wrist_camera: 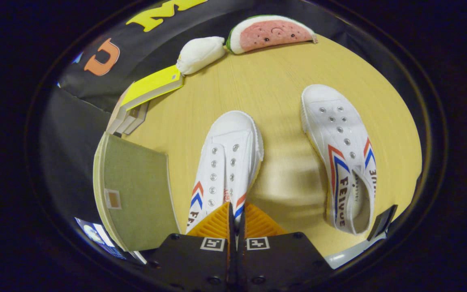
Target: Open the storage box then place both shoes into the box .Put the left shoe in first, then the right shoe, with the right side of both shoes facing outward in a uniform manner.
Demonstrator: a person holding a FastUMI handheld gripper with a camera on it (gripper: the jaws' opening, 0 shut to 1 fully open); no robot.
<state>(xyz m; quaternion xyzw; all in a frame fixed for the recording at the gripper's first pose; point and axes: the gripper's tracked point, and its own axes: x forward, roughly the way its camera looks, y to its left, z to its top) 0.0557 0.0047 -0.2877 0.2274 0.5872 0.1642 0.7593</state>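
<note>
The hand-held gripper (236, 211) has its orange fingers (216, 223) pressed nearly together on the rear edge of the nearer white shoe (227, 162), gripping it on the wooden desk (258, 81). The second shoe (341, 150) lies well apart to the right. Left of the fingers stands a green-grey box panel (136, 194), its lower part cut off. Beyond lie a yellow book (154, 85), a white plush (200, 53) and a watermelon plush (272, 34).
</note>
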